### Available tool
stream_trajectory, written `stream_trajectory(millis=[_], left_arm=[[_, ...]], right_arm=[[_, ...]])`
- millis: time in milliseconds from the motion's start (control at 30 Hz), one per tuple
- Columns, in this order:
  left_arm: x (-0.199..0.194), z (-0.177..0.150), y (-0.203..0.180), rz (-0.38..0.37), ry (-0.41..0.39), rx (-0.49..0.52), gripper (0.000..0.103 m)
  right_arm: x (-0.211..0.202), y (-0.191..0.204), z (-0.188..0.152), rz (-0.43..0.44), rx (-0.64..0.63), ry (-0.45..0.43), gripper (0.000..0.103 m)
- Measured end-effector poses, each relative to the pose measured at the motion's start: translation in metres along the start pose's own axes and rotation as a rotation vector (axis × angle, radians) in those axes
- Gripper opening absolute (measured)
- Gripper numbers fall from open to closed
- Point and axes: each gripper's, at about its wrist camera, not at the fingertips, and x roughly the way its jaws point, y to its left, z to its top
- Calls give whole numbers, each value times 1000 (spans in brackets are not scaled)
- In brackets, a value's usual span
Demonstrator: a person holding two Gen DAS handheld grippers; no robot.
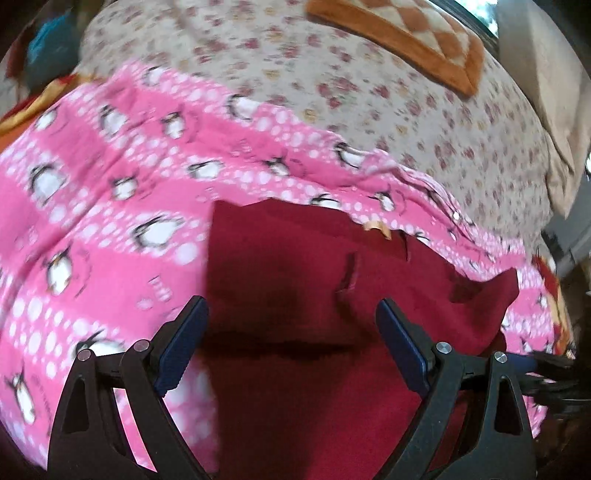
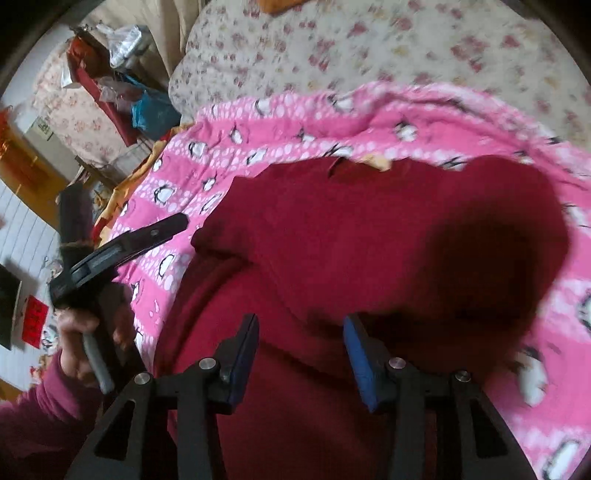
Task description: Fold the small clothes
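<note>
The dark red garment (image 2: 351, 240) lies spread on the pink penguin-print blanket (image 1: 110, 177), which itself covers part of a bed with a floral sheet (image 1: 369, 92); laid flat like that, it seems set out so its edges can be caught and turned over. Near its far edge a small tan tag (image 1: 376, 226) shows at what looks like the neckline, though nothing on it can be read. The left gripper (image 1: 291, 314) hangs just above the red cloth with its blue-padded fingers (image 1: 184, 339) wide apart and nothing between them, likely poised to take an edge. The right gripper (image 2: 299, 332) sits over the nearer part of the garment, its jaws also parted and empty; whether the tips touch the fabric I cannot tell, as both views are blurred. Beyond, an orange-bordered checked mat (image 1: 406, 33) rests on the sheet. Off to the side a red sign (image 2: 35, 319) with yellow characters hangs, too smeared to read.
</note>
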Motion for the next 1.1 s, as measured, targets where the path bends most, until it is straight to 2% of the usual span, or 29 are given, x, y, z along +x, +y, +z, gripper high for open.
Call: stream_trajectory(millis=[67, 133, 200, 233, 267, 300, 333, 367, 500, 633, 767, 867, 1000, 1100], left_arm=[[17, 5, -14, -10, 28, 32, 92], [38, 8, -31, -20, 81, 69, 92], [61, 9, -48, -14, 155, 120, 73], [71, 9, -54, -11, 191, 135, 43], [77, 9, -57, -3, 212, 140, 29], [79, 12, -60, 5, 218, 134, 28], [76, 16, -63, -4, 206, 133, 13], [69, 23, -65, -22, 187, 137, 10], [23, 62, -60, -51, 45, 92, 9], [-20, 96, -38, -20, -62, 26, 9], [-44, 107, -30, -32, -86, 31, 9], [-52, 111, -36, -33, -96, 58, 9], [-58, 115, -44, -31, -105, 84, 9], [-61, 118, -44, -35, -106, 80, 9]], right_arm=[[-19, -7, -7, -33, 16, -35, 49], [-35, -20, -15, -49, 58, -64, 55], [-46, -34, -22, -59, 103, -90, 60], [-50, -40, -27, -66, 121, -96, 60], [-53, -43, -30, -73, 131, -97, 60], [-55, -49, -35, -93, 143, -98, 60], [-56, -51, -36, -110, 146, -101, 60], [-58, -54, -39, -136, 149, -103, 60], [-58, -59, -42, -238, 122, -104, 60], [-48, -65, -33, -293, 123, -119, 60], [-35, -63, -20, -323, 119, -143, 60], [-24, -52, -10, -346, 61, -157, 52], [-6, -41, 7, -455, -42, -155, 52], [-1, -50, 20, -528, -58, -160, 52]])
